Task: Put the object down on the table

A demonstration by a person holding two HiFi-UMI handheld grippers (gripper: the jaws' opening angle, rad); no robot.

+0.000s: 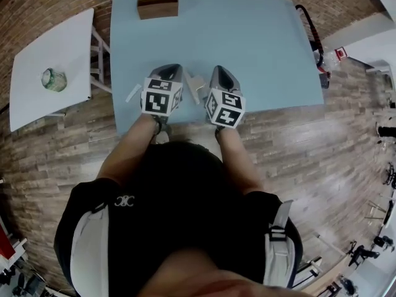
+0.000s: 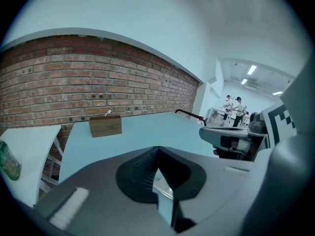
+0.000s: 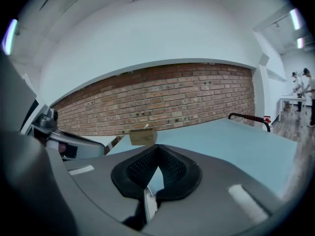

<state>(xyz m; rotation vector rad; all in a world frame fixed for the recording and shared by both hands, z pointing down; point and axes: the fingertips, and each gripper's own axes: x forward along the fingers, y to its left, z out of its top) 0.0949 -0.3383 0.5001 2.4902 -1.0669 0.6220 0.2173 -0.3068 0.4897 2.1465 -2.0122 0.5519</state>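
2 grey hand-held grippers are being held side by side over the near edge of the light blue rectangular table (image 1: 260, 48), their marker cubes facing up. The left gripper (image 1: 168, 68) is showing its black ribbed pads (image 2: 140, 168) pressed together at the tips, clenched with nothing between them. The right gripper (image 1: 220, 70) is showing the same in its own view: its jaws are meeting at the tips, clenched on nothing.

1 small pale beige object (image 1: 195, 85) is lying on the table's near part, between the 2 gripper bodies and in neither gripper's jaws. It is too small for its shape to be told. 1 thin white strip (image 1: 133, 93) is lying near the table's near left corner, just beside the left gripper. 1 brown wooden box (image 1: 157, 4) with a white stick poking out is standing at the table's far edge.

Beyond the table's left side, a white square side table (image 1: 43, 48) is carrying a green rounded thing (image 1: 54, 79). A red brick wall (image 2: 74, 82) is running behind the table's far edge.
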